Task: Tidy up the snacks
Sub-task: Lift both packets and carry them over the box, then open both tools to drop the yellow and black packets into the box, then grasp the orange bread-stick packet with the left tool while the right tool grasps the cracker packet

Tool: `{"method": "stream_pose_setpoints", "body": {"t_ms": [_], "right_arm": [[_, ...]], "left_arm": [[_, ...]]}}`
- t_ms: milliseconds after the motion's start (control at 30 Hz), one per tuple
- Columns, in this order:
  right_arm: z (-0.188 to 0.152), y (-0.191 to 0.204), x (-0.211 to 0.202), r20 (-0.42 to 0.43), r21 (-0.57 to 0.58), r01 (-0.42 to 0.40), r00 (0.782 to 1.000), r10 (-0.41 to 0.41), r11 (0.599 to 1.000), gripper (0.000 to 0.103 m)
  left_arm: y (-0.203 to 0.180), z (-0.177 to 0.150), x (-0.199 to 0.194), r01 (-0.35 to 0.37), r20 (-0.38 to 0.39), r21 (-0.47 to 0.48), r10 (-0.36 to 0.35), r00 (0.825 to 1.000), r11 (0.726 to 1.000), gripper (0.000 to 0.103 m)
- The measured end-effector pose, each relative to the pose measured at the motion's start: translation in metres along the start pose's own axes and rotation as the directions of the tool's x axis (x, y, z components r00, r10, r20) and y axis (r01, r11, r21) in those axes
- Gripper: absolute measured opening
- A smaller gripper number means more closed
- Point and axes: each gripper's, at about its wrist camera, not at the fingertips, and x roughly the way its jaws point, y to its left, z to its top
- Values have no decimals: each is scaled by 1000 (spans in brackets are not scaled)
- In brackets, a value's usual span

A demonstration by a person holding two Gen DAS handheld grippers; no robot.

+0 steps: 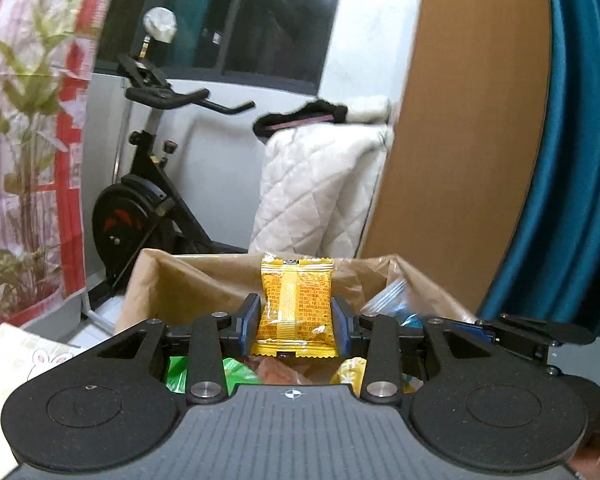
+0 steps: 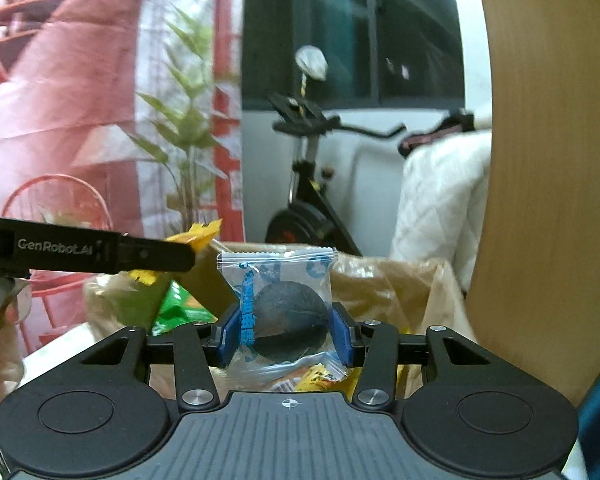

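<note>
My left gripper (image 1: 297, 322) is shut on a yellow snack packet (image 1: 296, 304), held upright above a brown paper bag (image 1: 204, 280) that holds several snacks. My right gripper (image 2: 286, 334) is shut on a clear packet with blue print and a dark round cake inside (image 2: 284, 312), also above the brown paper bag (image 2: 384, 284). In the right wrist view the left gripper (image 2: 180, 254) comes in from the left edge with the yellow packet (image 2: 198, 236) at its tip. The right gripper's finger (image 1: 532, 334) shows at the right in the left wrist view.
Green (image 1: 180, 372), orange and yellow packets lie in the bag below the jaws. A wooden panel (image 1: 460, 140) and a teal curtain (image 1: 572, 160) stand at the right. An exercise bike (image 1: 148, 200), a white quilted cover (image 1: 316, 192) and a potted plant (image 1: 24, 200) are behind the bag.
</note>
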Motion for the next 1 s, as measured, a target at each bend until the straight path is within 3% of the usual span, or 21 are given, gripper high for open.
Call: {"method": "stream_pose_setpoints", "body": {"t_ms": [67, 200, 467, 633, 800, 1000], "right_arm": [[-3, 0, 7, -8, 12, 11, 1000, -11, 1000, 50], [-9, 0, 1, 2, 26, -11, 1000, 11, 1000, 55], [-22, -16, -59, 79, 22, -72, 994, 70, 997, 55], [-42, -24, -92, 106, -15, -54, 993, 55, 998, 55], [-77, -38, -101, 63, 43, -21, 998, 19, 999, 55], [-125, -47, -91, -42, 84, 45, 998, -41, 995, 55]], "left_arm": [[1, 1, 8, -21, -26, 18, 22, 999, 1000, 49], [9, 2, 4, -31, -33, 26, 32, 999, 999, 50], [24, -14, -63, -32, -20, 38, 33, 999, 999, 52], [40, -32, -99, -39, -11, -2, 39, 999, 999, 53], [55, -60, -114, -87, -46, -19, 86, 995, 996, 53], [75, -106, -111, -149, -150, -45, 141, 979, 988, 53]]}}
